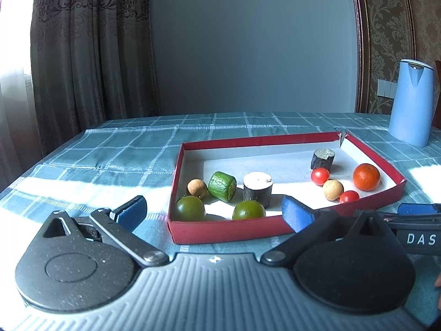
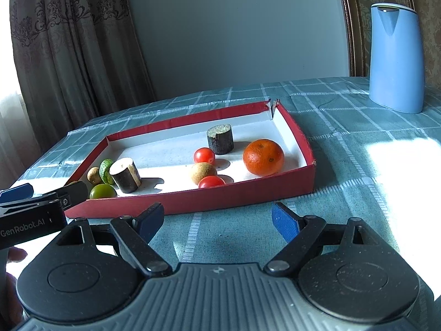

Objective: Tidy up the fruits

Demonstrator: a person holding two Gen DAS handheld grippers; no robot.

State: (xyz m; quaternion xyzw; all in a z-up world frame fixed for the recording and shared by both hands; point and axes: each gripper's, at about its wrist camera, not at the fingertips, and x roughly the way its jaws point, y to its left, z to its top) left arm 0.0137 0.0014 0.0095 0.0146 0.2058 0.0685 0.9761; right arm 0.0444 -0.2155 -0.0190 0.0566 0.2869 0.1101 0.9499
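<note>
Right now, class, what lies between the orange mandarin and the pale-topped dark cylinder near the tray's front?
Two red cherry tomatoes and a tan round fruit lie between the mandarin and the cylinder, clearest in the right wrist view.

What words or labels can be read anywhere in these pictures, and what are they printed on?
"DAS": white letters on the side of the right gripper, cut off by the edge of the left wrist view.
"GenRobot.AI": white letters on the side of the left gripper, at the left edge of the right wrist view.
No writing shows on the red tray, the fruits, the blue jug or the checked tablecloth.
</note>
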